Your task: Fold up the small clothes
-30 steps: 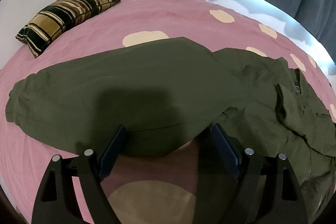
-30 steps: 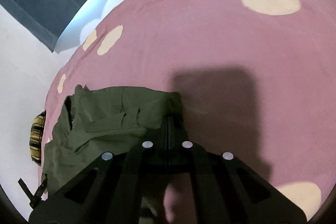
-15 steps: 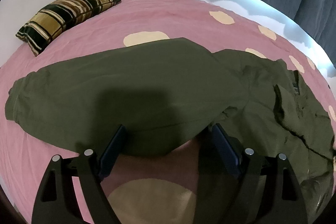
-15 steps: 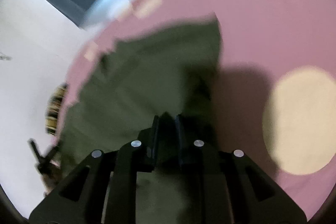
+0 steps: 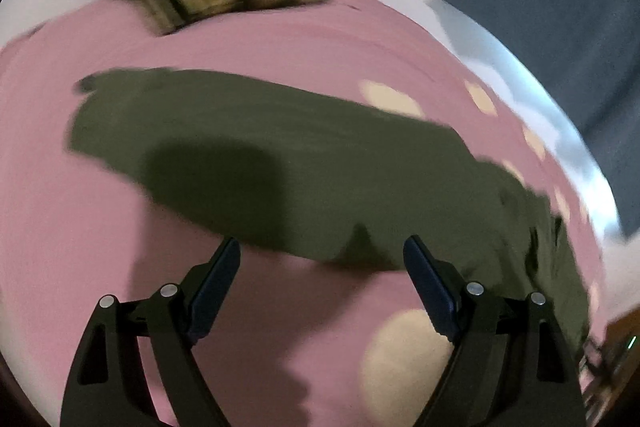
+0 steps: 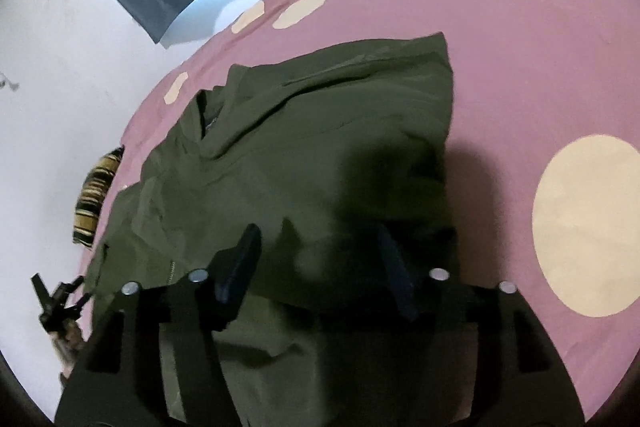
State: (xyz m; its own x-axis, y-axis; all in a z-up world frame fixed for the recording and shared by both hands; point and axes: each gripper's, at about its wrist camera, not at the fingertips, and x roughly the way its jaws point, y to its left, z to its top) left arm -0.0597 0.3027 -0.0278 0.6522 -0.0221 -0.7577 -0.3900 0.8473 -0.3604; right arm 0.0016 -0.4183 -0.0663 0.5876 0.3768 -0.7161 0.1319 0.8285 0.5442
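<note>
Having laid the folded flap down, the right gripper [image 6: 316, 259] has just been opening its jaws above the green garment [image 6: 304, 155], nothing clamped, while the left gripper [image 5: 322, 283] hangs wide open and empty beside its near edge on the bed [image 5: 280, 39].

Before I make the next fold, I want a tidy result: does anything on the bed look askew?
Yes. The olive garment lies rumpled, with creases and a raised flap near its collar end, not flat on the pink bedspread. Nothing looks spilled or damaged.
</note>
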